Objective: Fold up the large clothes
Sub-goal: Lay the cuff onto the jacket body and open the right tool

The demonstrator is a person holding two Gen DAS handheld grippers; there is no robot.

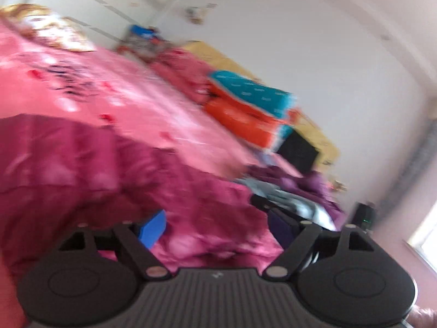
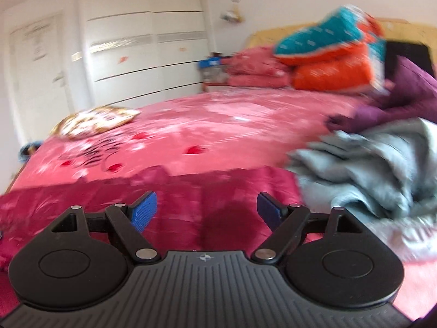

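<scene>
The maroon garment lies flat on the bed, its long axis running nine to three, directly at twelve o'clock under both claws. The left claw stands partly open over it; whether cloth is pinched is unclear in the blur. The right claw is wide and empty. A grey heap crowds in at two o'clock, quilts beyond.

Magenta garment on pink bedspread, blurred
</scene>
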